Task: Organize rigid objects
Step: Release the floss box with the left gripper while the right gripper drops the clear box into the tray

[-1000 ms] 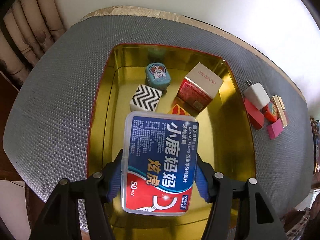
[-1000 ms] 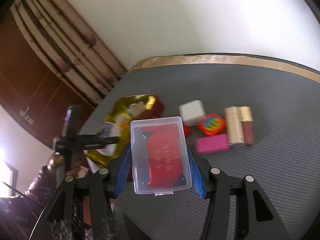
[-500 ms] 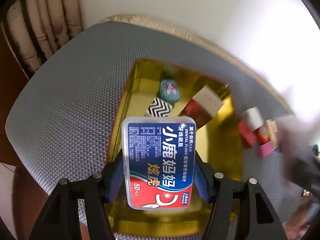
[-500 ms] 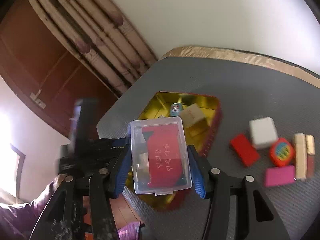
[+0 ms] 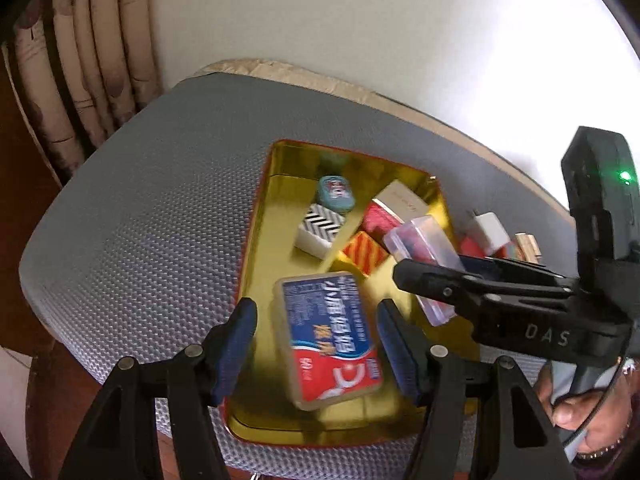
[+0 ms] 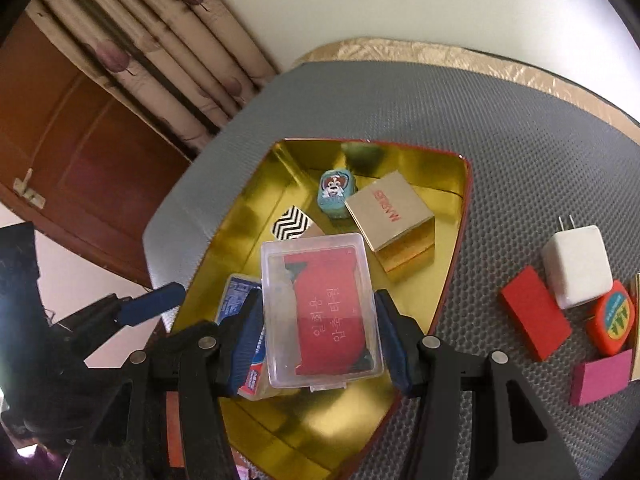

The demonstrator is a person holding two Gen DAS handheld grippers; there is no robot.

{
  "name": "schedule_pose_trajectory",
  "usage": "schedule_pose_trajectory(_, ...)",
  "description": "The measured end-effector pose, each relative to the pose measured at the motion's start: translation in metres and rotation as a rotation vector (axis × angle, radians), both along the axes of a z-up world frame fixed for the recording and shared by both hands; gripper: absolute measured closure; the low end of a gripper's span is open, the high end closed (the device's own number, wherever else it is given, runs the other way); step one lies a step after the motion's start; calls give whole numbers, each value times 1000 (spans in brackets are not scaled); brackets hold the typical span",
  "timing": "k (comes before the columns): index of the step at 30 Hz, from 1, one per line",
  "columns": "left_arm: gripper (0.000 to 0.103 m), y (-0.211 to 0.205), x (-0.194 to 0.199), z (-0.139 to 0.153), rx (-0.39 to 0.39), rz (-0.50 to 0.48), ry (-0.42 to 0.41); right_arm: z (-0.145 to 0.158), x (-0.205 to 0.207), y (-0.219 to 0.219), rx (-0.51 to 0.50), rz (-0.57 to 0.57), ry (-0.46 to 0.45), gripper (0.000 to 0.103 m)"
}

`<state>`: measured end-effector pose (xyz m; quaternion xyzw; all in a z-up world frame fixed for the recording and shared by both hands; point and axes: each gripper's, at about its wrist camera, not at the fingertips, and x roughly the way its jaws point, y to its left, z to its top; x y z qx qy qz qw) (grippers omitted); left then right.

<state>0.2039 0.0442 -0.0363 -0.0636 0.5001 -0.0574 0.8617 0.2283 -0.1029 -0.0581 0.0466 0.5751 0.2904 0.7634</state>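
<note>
Gold lining fills my left wrist view: the gold tray (image 5: 256, 264) sits on the grey mesh surface (image 5: 152, 208). My left gripper (image 5: 316, 336) is spread, both blue pads clear of the dental floss box (image 5: 330, 338), which lies flat in the tray's near end between them. Its blue-and-red label is blurred; I can only make out white Chinese characters. Further in lie a zigzag-patterned box (image 5: 320, 228), a teal tin (image 5: 336, 194) and a beige-topped carton (image 5: 402, 202). From the right, the black frame of my other gripper reaches over the tray, lettered "DAS".

Over to the right wrist view. My right gripper (image 6: 318, 328) pinches a clear plastic case (image 6: 320, 312) above the tray, a red card with Korean writing inside. The beige carton's lid shows red lettering I can't read for certain. On the surface to the right sit a white charger plug (image 6: 578, 266), a red block (image 6: 534, 318), a magenta block (image 6: 600, 378) and a round orange item (image 6: 614, 318).
</note>
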Motion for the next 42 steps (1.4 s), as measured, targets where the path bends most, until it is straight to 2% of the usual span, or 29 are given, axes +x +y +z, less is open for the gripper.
schedule_pose_trajectory(4,39,17,-8,11,-90,53,-13,-6,6,3,-16,-8,-2,51)
schedule_pose_trajectory(7,39,30,-23,26,-92,122,-51,-9,10,8,-50,-9,-18,51)
schedule_pose_trajectory(11,39,39,-57,42,27,257,-145,-9,13,12,-121,-9,-61,51)
schedule_pose_trajectory(13,39,45,-68,41,32,294,-163,-13,16,11,-133,-17,-49,51)
schedule_pose_trajectory(17,39,48,-75,36,-2,292,-164,-9,15,11,-135,-24,-73,49)
schedule_pose_trajectory(21,39,54,-76,34,-14,292,-167,11,8,-1,-96,-56,-122,48)
schedule_pose_trajectory(25,39,56,-73,26,-6,284,-156,27,-9,0,-93,12,-137,48)
schedule_pose_trajectory(27,39,55,-71,21,-14,272,-139,29,-18,7,-122,65,-140,50)
schedule_pose_trajectory(32,39,53,-65,15,3,259,-116,21,-36,20,-73,142,-60,60)
schedule_pose_trajectory(38,39,55,-65,13,-6,274,-106,-2,-46,51,-162,212,-33,66)
schedule_pose_trajectory(42,39,54,-66,12,-6,275,-100,-11,-38,64,-175,212,-34,67)
